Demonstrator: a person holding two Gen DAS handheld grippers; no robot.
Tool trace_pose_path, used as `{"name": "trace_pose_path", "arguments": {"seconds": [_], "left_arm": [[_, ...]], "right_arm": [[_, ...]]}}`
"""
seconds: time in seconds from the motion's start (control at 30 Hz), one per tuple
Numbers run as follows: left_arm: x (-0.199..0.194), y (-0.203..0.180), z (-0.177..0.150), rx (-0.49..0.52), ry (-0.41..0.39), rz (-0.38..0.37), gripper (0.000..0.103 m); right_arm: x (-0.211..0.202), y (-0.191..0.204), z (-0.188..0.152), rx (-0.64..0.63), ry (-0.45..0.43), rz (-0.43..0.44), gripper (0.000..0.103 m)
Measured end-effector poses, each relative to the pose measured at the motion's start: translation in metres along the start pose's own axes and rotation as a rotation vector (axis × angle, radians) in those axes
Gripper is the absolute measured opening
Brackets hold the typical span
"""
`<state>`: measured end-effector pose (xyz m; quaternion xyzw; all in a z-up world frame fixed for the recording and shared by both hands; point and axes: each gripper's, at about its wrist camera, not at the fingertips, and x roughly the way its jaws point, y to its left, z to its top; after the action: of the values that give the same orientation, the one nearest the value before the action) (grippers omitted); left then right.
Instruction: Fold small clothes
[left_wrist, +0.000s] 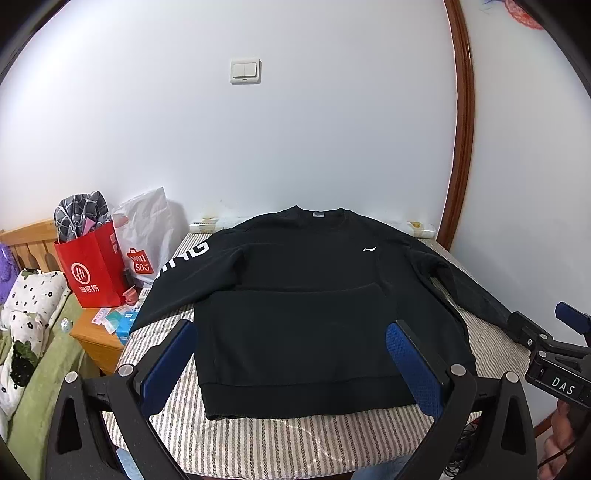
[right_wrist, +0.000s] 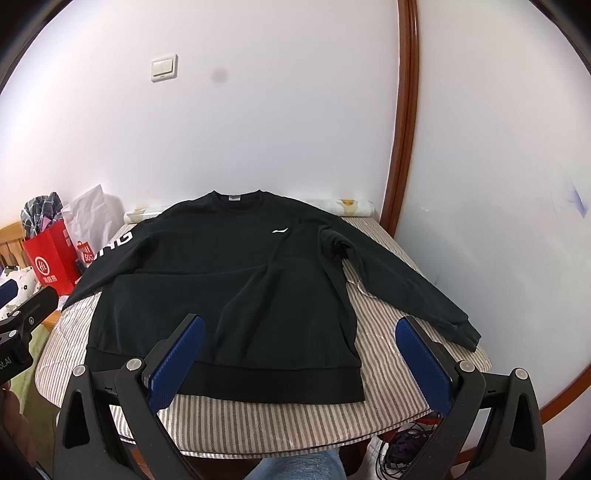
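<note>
Sweatshirt (left_wrist: 295, 314): black, long-sleeved, lying flat and front-up on the striped cover of the desk (left_wrist: 295, 443), hem near, collar far against the wall.
Long axis: runs near to far, hem to collar; the sleeves spread out to left and right and slant back toward the near side.
Left sleeve (left_wrist: 177, 269): carries white lettering and hangs over the left edge of the desk.
Right sleeve (right_wrist: 406, 280): lies fully on the desk, cuff near the right edge.
Handling: soft, limp knit, likely light to medium weight; it will drape and sag once lifted, not slippery, nothing fragile.
Where to hold: probably a cuff or shoulder seam to bring each sleeve across the body; the thick ribbed hem (right_wrist: 258, 384) gives a firm edge for the last fold.
Left gripper (left_wrist: 291, 369): fingers wide apart, holding nothing, hovering above the hem.
Right gripper (right_wrist: 299, 365): fingers wide apart, empty, over the hem's right corner.
Progress: no fold seems made yet.
</note>
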<state>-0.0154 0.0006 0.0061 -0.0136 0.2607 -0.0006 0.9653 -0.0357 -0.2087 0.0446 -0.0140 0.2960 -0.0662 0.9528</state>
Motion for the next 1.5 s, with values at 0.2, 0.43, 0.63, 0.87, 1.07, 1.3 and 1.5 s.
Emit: {"name": "trace_pose_path", "arguments": {"seconds": [0.2, 0.43, 0.63, 0.87, 1.07, 1.3, 1.5], "left_arm": [[0.001, 0.002, -0.001, -0.012, 0.007, -0.003, 0.103], [0.002, 0.008, 0.001, -0.025, 0.013, -0.008, 0.103], [0.002, 0.009, 0.0, -0.025, 0.012, -0.01, 0.103], [0.002, 0.009, -0.002, -0.024, 0.011, -0.012, 0.103], [0.002, 0.01, -0.002, -0.028, 0.015, -0.011, 0.103], [0.002, 0.011, -0.001, -0.028, 0.017, -0.012, 0.103], [0.002, 0.011, -0.001, -0.03, 0.018, -0.011, 0.103]], "right_arm": [[-0.002, 0.001, 0.0, -0.003, -0.01, 0.005, 0.102], [-0.003, 0.003, 0.0, -0.003, -0.009, 0.0, 0.102], [-0.002, 0.002, -0.001, 0.0, -0.01, 0.0, 0.102], [-0.001, 0.004, -0.003, 0.001, -0.008, -0.004, 0.102], [-0.001, 0.003, -0.002, 0.0, -0.008, -0.003, 0.102], [-0.002, 0.006, -0.005, 0.001, -0.009, -0.009, 0.102], [-0.003, 0.006, -0.005, 0.005, -0.012, -0.011, 0.102]]}}
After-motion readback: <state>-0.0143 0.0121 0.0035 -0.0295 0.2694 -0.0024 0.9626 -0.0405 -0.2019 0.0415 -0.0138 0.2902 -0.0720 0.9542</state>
